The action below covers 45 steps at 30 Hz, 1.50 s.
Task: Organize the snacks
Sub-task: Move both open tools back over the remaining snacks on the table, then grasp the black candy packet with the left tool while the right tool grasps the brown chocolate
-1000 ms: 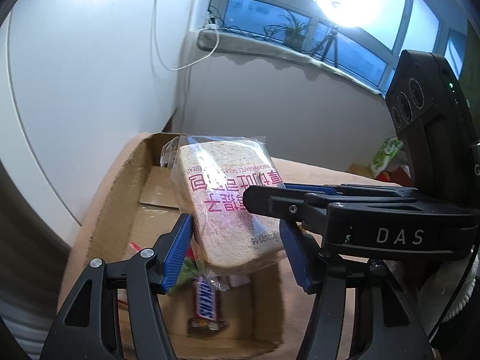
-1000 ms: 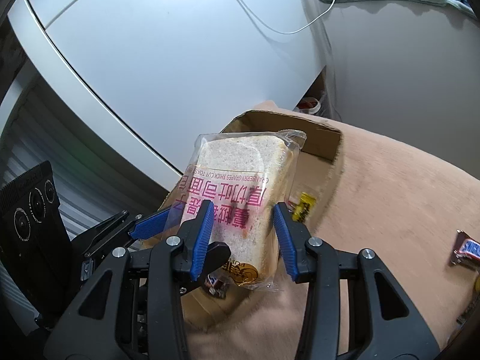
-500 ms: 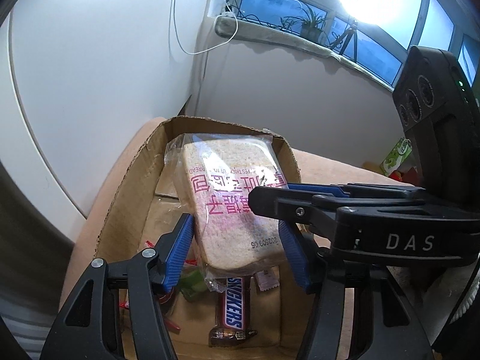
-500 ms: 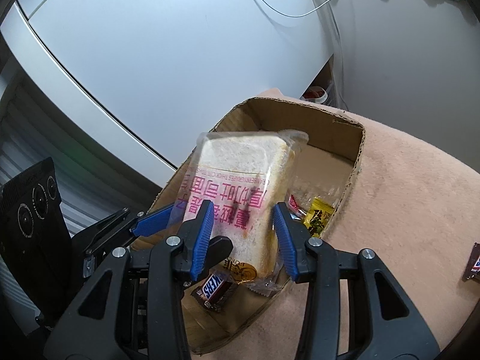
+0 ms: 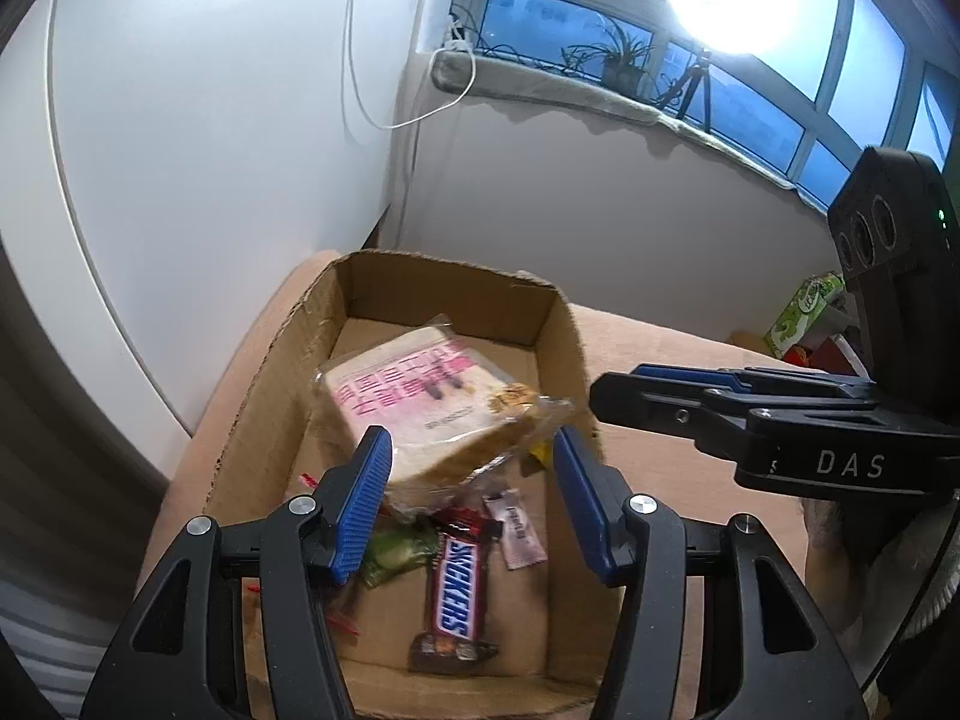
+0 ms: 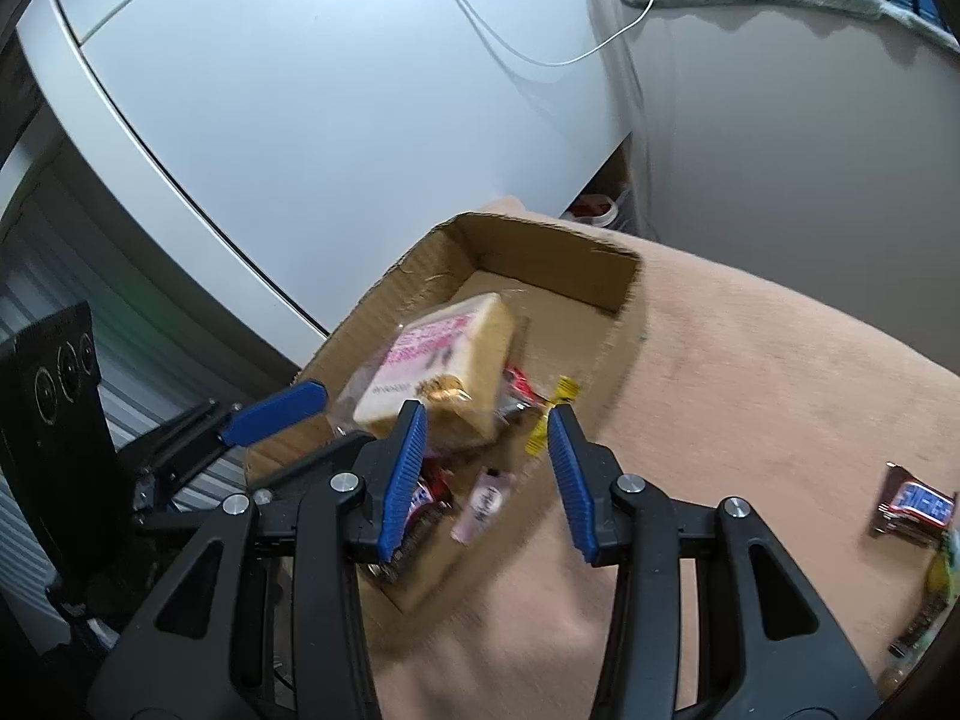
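The left gripper (image 5: pixel 471 498) has its jaws released, spread wide above the cardboard box (image 5: pixel 282 372). Inside the box lies the bagged bread slice (image 5: pixel 420 414), tilted, its pink print blurred. Nearer sits a bar reading "SNICKERS" (image 5: pixel 455 594), beside a green wrapper (image 5: pixel 393 552) and a pink sachet (image 5: pixel 522 531). The right gripper (image 6: pixel 489 468), marked "DAS", is likewise released, holding nothing. Another wrapped bar (image 6: pixel 915 507) lies on the peach-covered desk (image 6: pixel 750 390).
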Motion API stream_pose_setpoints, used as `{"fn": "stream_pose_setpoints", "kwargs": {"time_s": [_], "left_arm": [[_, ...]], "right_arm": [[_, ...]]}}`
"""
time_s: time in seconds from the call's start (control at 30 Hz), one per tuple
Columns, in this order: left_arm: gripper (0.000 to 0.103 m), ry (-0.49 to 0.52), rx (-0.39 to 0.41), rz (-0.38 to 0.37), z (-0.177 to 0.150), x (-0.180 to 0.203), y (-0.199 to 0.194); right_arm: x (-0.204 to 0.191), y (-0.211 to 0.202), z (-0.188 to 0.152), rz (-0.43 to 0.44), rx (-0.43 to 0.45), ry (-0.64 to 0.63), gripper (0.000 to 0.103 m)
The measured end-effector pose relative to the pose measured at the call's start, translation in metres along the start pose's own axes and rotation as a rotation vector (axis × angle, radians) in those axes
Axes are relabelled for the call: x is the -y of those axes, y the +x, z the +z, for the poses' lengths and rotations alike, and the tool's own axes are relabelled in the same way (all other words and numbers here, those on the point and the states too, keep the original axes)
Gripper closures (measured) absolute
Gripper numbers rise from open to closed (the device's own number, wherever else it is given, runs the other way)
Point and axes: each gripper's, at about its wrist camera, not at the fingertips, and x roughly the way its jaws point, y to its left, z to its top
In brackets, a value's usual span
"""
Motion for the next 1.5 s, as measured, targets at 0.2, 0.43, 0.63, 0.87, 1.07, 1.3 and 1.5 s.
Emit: {"fn": "stream_pose_setpoints", "kwargs": {"time_s": [0.2,0.43,0.63,0.87,1.07,1.3,1.5], "left_arm": [[0.048,0.019,0.019,-0.035,-0.003,0.024,-0.01],[0.048,0.043,0.021,-0.089,-0.007,0.058,-0.01],[0.048,0.065,0.002,-0.135,-0.013,0.087,-0.002],[0.048,0.088,-0.04,-0.195,-0.022,0.12,0.015],[0.048,0.123,-0.083,-0.241,-0.027,0.151,0.036],[0.048,0.169,-0.137,-0.286,-0.029,0.184,0.064],[0.048,0.219,-0.185,-0.306,-0.026,0.205,0.09]], "right_arm": [[0.016,-0.033,-0.018,-0.053,0.048,0.003,0.044],[0.047,-0.073,-0.043,-0.108,0.094,0.041,0.039],[0.085,-0.111,-0.073,-0.199,0.124,0.086,0.039],[0.124,-0.144,-0.108,-0.326,0.112,0.125,0.039],[0.152,-0.153,-0.139,-0.396,0.074,0.148,0.039],[0.169,-0.141,-0.161,-0.401,0.03,0.15,0.039],[0.182,-0.128,-0.17,-0.367,-0.006,0.158,0.052]]}}
